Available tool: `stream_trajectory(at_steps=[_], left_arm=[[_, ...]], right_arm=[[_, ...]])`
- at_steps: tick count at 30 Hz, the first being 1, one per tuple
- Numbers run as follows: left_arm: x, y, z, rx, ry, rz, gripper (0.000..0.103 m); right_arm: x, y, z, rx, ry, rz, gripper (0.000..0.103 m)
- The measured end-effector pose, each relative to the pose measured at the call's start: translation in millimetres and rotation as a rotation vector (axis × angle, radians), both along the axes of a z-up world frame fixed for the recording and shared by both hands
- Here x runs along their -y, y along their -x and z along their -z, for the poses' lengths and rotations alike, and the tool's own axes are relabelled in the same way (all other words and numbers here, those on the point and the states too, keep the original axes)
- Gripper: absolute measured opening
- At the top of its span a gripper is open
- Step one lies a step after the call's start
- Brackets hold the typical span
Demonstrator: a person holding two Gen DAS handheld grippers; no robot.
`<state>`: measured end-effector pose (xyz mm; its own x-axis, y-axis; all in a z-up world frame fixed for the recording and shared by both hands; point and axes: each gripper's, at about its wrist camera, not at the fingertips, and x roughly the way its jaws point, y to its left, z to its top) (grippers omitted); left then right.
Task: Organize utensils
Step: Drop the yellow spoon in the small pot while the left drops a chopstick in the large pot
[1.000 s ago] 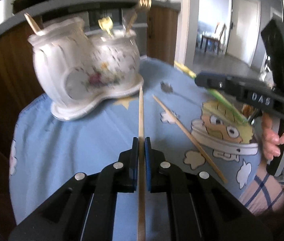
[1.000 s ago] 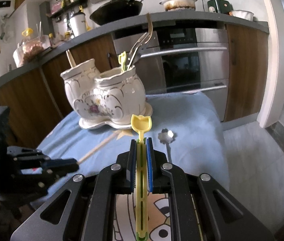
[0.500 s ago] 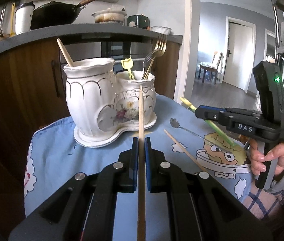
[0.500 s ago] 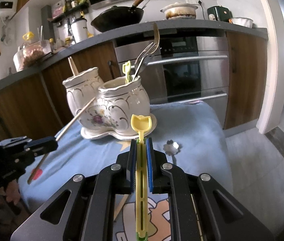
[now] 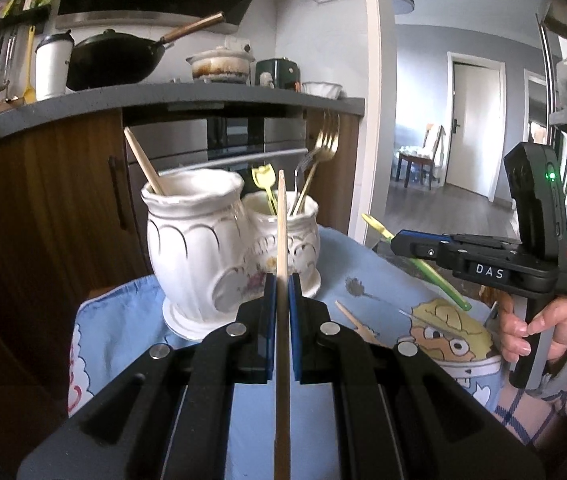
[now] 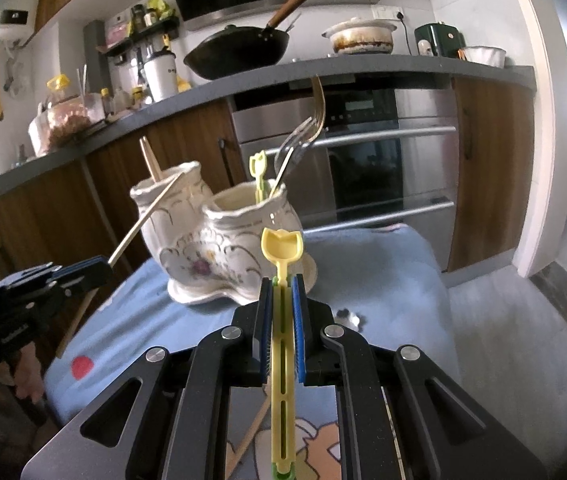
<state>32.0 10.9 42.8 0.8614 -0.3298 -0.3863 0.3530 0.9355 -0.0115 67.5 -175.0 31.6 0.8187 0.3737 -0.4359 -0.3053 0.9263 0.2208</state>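
Wooden chopstick (image 5: 282, 240) is clamped in the left hand-held gripper (image 5: 282, 292), its tip raised just ahead toward the taller cup of the white ceramic utensil holder (image 5: 203, 248), which already has one chopstick. The right hand-held gripper (image 6: 282, 296) is closed on a yellow plastic fork (image 6: 282, 248), the lower cup directly ahead. Judged step: carrying to drop in. Next, each tip must clear its rim. Beyond the holder the blue cloth (image 6: 383, 264) ends at an edge; a loose chopstick (image 5: 357, 320) and spoon (image 5: 357, 285) lie between the grippers.
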Motion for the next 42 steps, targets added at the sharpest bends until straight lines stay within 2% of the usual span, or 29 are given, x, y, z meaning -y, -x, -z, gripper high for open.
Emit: stream_trajectory(at_steps=[11,16,23,29,33,37,42], left_arm=[[-14.6,-9.0,-34.1,0.109,0.061,-0.032,0.006],[-27.1,-30.2,-55.5,0.149,0.138,-0.067,0.006],[-36.7,-68.7,-81.0,0.176,0.255,-0.043,0.006],[-33.4,-99.9,-85.4,0.226,0.257,-0.094,0.006],[-26.9,-119.9,-78.4,0.253,0.223,-0.142,0.006],[-26.3,-132.0,-69.0,0.271,0.193,-0.175,0.006],[-25.8,-129.5,-57.6,0.258,0.180,-0.164,0.006]], right_arm=[[-7.4,-24.9,-39.3,0.098,-0.054,-0.003,0.011],[-8.7,-44.1,-60.5,0.153,-0.110,-0.008,0.011],[-20.2,-75.2,-77.2,0.212,-0.191,-0.056,0.011],[-30.8,-100.2,-71.0,0.215,-0.223,-0.069,0.011],[-36.6,-111.2,-60.0,0.203,-0.232,-0.073,0.011],[-37.1,-117.5,-52.6,0.196,-0.246,-0.075,0.011],[-43.4,-127.3,-46.9,0.192,-0.224,-0.060,0.011]])
